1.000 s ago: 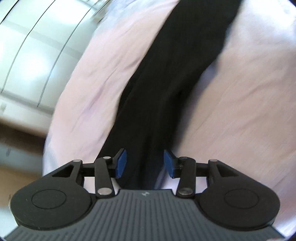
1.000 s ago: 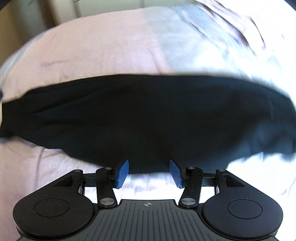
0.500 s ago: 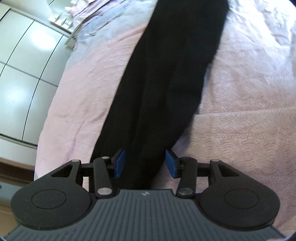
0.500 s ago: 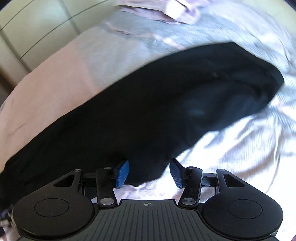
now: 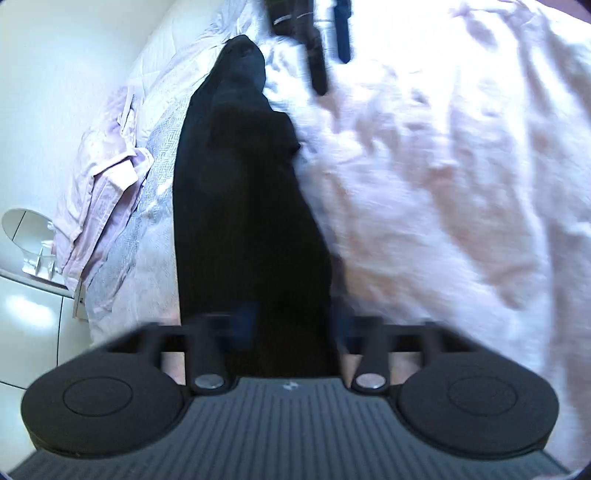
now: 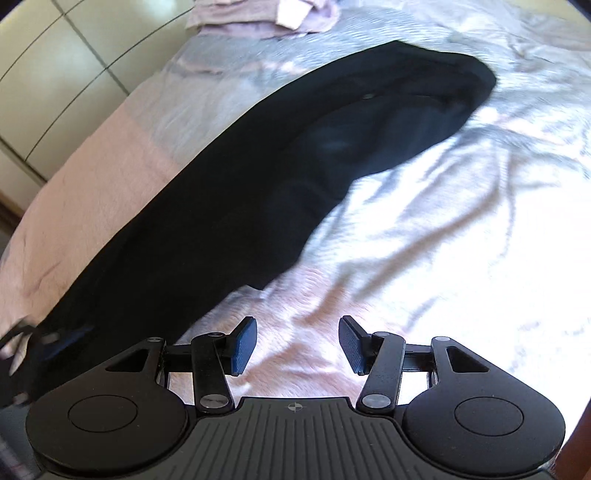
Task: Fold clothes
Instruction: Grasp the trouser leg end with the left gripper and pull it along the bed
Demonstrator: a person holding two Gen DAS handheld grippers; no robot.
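Jaws on my left gripper [image 5: 291, 325] stand apart, the black garment [image 5: 240, 206] running between them, though motion blur hides whether the pads touch cloth; my right gripper [image 6: 295, 343] has its jaws apart over bare bedspread [image 6: 424, 240], gripping nothing. Garment: long, dark, folded lengthwise into a narrow strip, lying on the pink bedspread; its near end is cut off beneath my left gripper's body. Right gripper sits just beside the strip's edge. Pink folded clothing [image 6: 266, 16] lies beyond it.
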